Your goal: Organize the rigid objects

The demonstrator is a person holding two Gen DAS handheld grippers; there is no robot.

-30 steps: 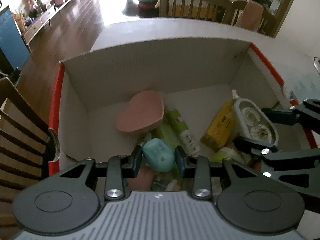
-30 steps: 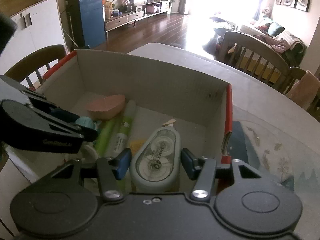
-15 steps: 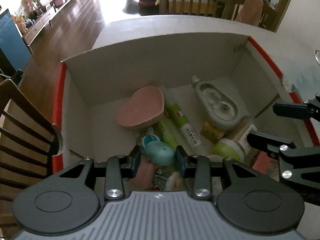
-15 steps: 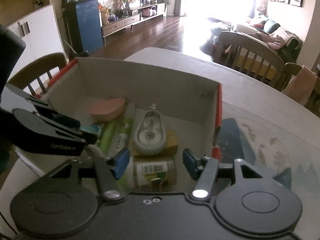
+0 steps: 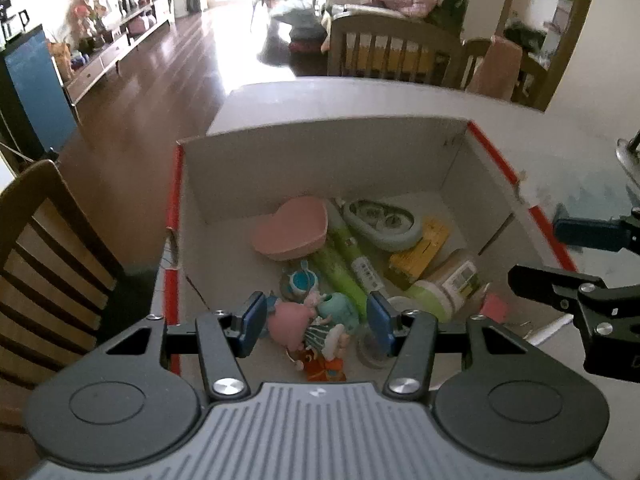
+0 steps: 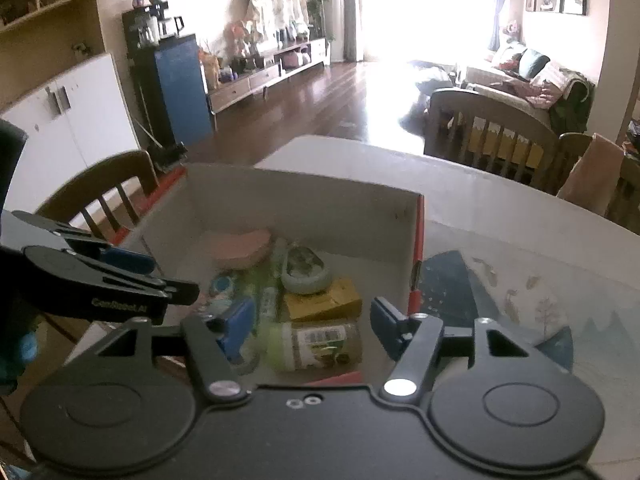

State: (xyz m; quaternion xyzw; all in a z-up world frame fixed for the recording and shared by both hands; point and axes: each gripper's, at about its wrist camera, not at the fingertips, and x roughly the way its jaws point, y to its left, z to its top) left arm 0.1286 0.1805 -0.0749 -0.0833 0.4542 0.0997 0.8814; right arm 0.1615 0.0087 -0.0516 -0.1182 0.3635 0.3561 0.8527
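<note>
Box [image 5: 312, 168] with one pink heart [image 5: 294, 228], one jar [image 5: 444, 284], two green tubes [image 5: 344, 264].

left gripper [image 5: 316, 322]: jaws just opening, teal toy [image 5: 338, 308] released, lifted above box [image 5: 320, 148]
right gripper [image 6: 308, 326]: jaws opening wider, tape dispenser [image 6: 306, 270] dropped, raised

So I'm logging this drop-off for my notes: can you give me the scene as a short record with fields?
container: cardboard box with red edges, on a table
contents: pink heart-shaped box, correction tape, green tubes, jar, small toy figures
left gripper: jaws just opened, holding nothing, above the box
right gripper: jaws just opened, holding nothing
</note>
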